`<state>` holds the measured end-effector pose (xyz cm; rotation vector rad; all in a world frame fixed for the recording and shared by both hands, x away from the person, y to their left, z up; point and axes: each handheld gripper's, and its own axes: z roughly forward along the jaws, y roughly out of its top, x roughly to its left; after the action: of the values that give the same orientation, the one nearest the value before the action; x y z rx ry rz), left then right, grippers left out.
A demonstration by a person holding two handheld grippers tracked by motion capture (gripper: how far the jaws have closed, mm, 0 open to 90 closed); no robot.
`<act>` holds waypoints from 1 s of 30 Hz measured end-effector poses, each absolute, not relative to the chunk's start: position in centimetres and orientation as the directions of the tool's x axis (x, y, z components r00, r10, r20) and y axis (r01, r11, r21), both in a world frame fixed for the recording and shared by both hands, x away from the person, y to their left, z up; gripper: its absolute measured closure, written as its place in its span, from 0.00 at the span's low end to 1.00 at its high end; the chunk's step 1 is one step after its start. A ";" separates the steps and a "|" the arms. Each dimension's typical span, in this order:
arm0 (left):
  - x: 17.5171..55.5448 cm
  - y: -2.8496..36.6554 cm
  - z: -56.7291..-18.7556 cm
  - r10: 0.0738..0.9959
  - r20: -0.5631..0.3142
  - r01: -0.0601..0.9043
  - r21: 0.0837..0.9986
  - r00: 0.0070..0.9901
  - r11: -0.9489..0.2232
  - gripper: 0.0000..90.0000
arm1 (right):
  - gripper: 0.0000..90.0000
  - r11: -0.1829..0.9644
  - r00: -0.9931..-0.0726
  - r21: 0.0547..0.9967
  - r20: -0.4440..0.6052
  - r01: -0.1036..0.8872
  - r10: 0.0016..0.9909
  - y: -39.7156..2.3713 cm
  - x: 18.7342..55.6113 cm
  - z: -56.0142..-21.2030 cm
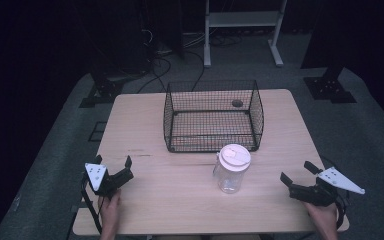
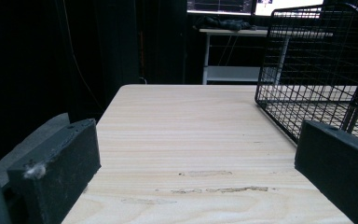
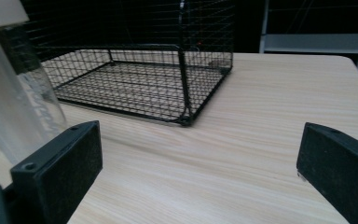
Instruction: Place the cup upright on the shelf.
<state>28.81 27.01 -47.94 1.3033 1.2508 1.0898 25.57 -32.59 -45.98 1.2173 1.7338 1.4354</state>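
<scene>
A clear plastic jar [image 1: 231, 170] with a white lid stands upright on the wooden table [image 1: 145, 125], just in front of a black wire basket [image 1: 213, 116]. My left gripper [image 1: 114, 167] rests near the table's front left, open, with nothing between its jaws. Near the front right my right gripper [image 1: 296, 172] is open as well. In the right gripper view the jar [image 3: 14, 88] stands at the far left, beside the left jaw, and the basket [image 3: 144, 70] lies ahead. The left gripper view has the basket [image 2: 321, 70] at its right.
A small dark round thing [image 1: 237, 103] lies on the table behind the basket. Beyond the table stand a white shelf frame [image 1: 242, 25], black stand bases [image 1: 330, 87] and cables on a grey floor. Bare wood stretches between the two grippers.
</scene>
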 end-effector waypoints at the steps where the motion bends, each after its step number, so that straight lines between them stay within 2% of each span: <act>1: 28.8 27.0 -47.9 0.998 -0.027 0.111 0.994 0.064 0.020 0.00 | 0.00 0.011 -0.431 0.960 0.115 0.280 0.895 -32.3 25.6 -45.8; 12: 28.8 26.9 -47.9 0.998 -0.020 0.114 0.993 0.058 0.013 0.00 | 0.00 0.048 -0.530 0.962 0.107 0.270 0.841 -30.6 25.3 -43.8; 30: 28.9 27.0 -47.9 0.998 -0.023 0.115 0.993 0.054 0.017 0.00 | 0.00 0.120 -0.637 0.965 0.058 0.233 0.769 -27.4 24.6 -41.2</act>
<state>28.86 26.99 -47.94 1.3029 1.2610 1.0972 24.63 -27.40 -41.18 0.9676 1.9425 1.5381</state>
